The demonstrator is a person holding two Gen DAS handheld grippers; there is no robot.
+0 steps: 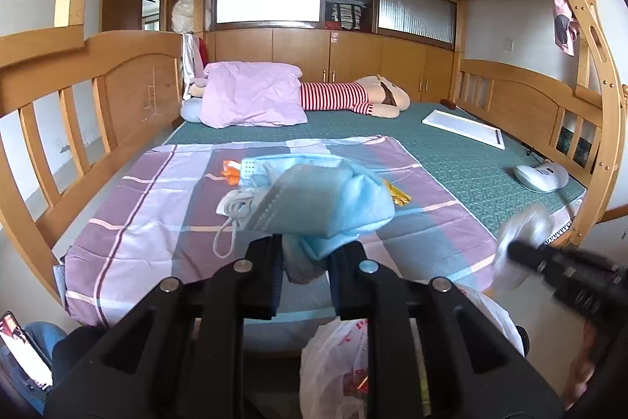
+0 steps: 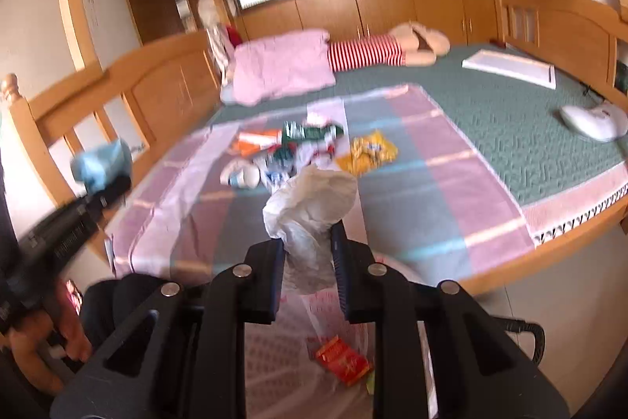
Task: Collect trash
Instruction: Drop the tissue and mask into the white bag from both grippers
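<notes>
Nearest, at the foot of the bed and below its front edge, a white plastic bag point(image 2: 314, 352) with red print hangs open on the floor side, a red wrapper point(image 2: 342, 360) already lying in it; it sits there, I judge, so that anything lifted off the bed can be dropped straight down.

The right gripper point(image 2: 308, 254) is closed on a crumpled wad of thin white plastic point(image 2: 310, 203), its pads pinching the lower part while the bulk puffs out above. This looks like either the bag's own rim held up to keep the mouth open or a separate scrap; I cannot tell which.

The left gripper point(image 1: 306, 262) is clamped on a blue face mask point(image 1: 325, 199), the cloth bunched between the pads and its ear loop point(image 1: 225, 234) dangling. It is held above the bed's near edge, presumably bound for the bag.

Farther in, on the checked sheet point(image 2: 431, 183) towards its middle, the remaining trash lies scattered: an orange packet point(image 2: 257, 140), green wrappers point(image 2: 310, 132), a yellow wrapper point(image 2: 369, 152) and a crumpled white piece point(image 2: 239, 175).

At the far edge rest a pink pillow point(image 1: 251, 93) and a striped plush toy point(image 1: 353, 97).
</notes>
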